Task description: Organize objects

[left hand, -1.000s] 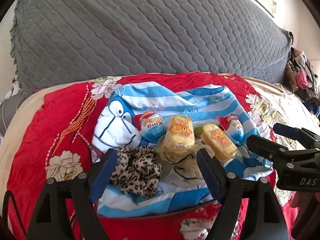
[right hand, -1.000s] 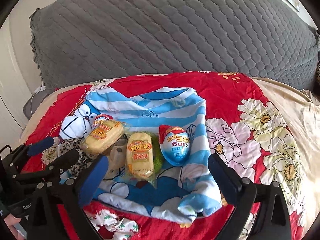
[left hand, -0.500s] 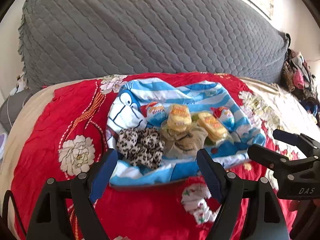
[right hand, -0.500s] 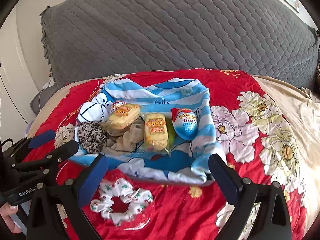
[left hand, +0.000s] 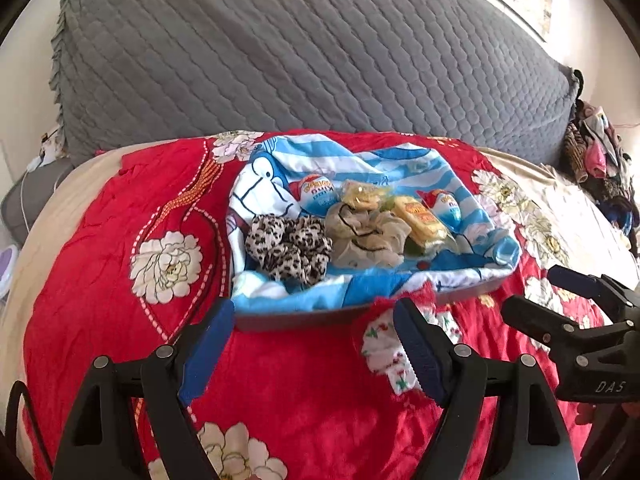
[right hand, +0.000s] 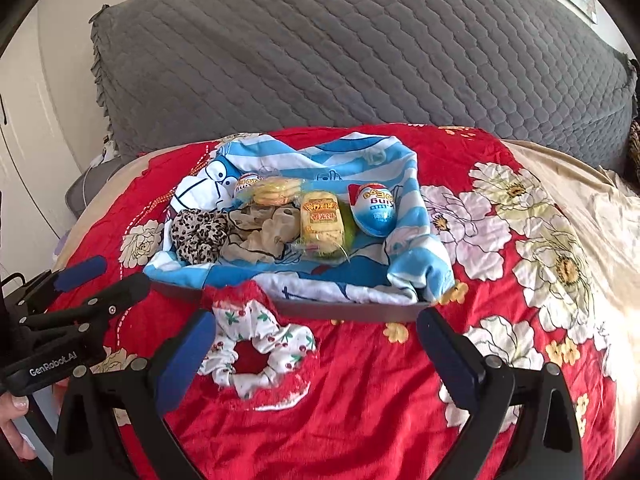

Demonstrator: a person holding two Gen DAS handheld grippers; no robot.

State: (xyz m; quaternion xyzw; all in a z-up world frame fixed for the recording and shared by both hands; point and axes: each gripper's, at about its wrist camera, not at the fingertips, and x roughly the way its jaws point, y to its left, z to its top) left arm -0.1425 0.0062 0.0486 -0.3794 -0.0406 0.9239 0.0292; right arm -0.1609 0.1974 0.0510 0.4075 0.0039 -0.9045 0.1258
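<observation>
Left hand-held gripper (left hand: 308, 344): I see it wide open, holding nothing, above the red bedspread (left hand: 100, 280).
Right hand-held gripper (right hand: 316, 344): wide open too, empty.
Cherry scrunchie (right hand: 260, 344): on the bedspread, touching the tray's (right hand: 340, 310) near edge, outside it.
Tray contents: leopard scrunchie (right hand: 198, 234), beige scrunchie (right hand: 262, 236), cakes (right hand: 322, 222), eggs (right hand: 374, 210) on the blue cloth (right hand: 416, 256).

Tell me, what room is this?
Probably a bedroom. A red flowered bedspread covers what looks like a bed, a big grey quilted headboard stands behind it, and clothes are piled beside it.
</observation>
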